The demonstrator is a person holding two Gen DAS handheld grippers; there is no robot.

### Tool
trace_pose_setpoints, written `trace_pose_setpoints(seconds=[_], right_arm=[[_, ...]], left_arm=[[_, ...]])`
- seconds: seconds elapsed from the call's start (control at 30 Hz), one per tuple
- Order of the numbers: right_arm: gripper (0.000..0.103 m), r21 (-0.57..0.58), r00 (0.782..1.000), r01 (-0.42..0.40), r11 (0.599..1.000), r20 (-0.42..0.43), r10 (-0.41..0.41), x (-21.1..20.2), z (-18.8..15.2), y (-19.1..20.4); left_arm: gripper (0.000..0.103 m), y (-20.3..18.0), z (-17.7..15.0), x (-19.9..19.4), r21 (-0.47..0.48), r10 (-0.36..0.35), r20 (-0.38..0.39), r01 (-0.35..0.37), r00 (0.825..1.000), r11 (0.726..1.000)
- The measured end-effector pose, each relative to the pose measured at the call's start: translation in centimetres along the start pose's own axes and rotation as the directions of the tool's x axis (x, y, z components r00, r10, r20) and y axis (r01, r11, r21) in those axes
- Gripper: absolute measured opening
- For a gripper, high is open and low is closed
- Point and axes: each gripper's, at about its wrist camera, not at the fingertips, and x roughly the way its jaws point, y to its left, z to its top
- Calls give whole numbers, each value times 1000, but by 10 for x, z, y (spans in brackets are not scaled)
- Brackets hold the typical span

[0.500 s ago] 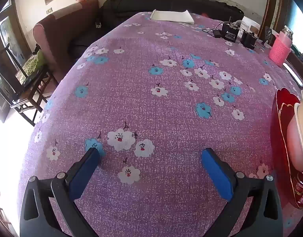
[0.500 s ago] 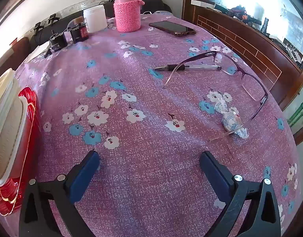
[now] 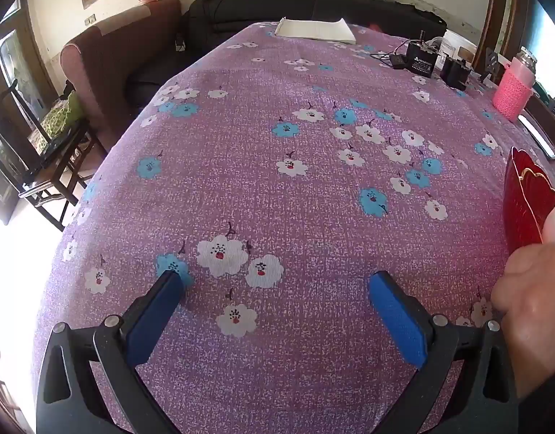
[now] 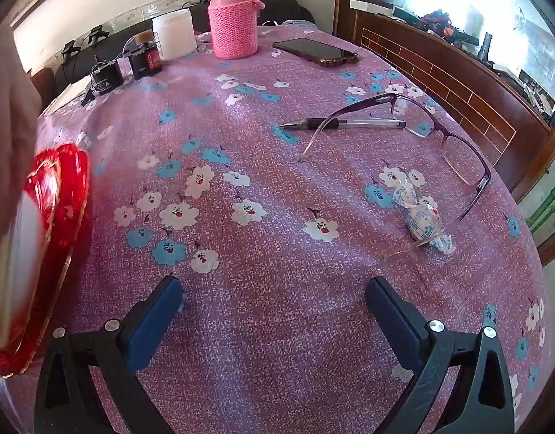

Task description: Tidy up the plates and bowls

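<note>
Sitting right of the spread left gripper (image 3: 277,285): red plate (image 3: 523,202).

Glossy red plate (image 4: 65,195); matt woven tablecloth (image 4: 277,253); knitted flask sleeve (image 4: 234,29).

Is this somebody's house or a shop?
Most likely a house, a living room: a brown armchair and black sofa stand behind a purple flowered tablecloth holding purple-framed eyeglasses.

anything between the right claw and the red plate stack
No object: only bare tablecloth lies between the open right claw and the red plate at its left. A blurred bare hand reaches over the stack, so it may get in the way.
</note>
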Motion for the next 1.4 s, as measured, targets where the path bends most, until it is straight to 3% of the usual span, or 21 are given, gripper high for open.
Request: trace_pose_setpoints(seconds=[1.4], right_arm=[[102, -1, 1000, 2, 1000, 0, -2, 0, -1, -1]], left_arm=[[103, 0, 0, 0, 0, 0, 0, 0, 1000, 1000]])
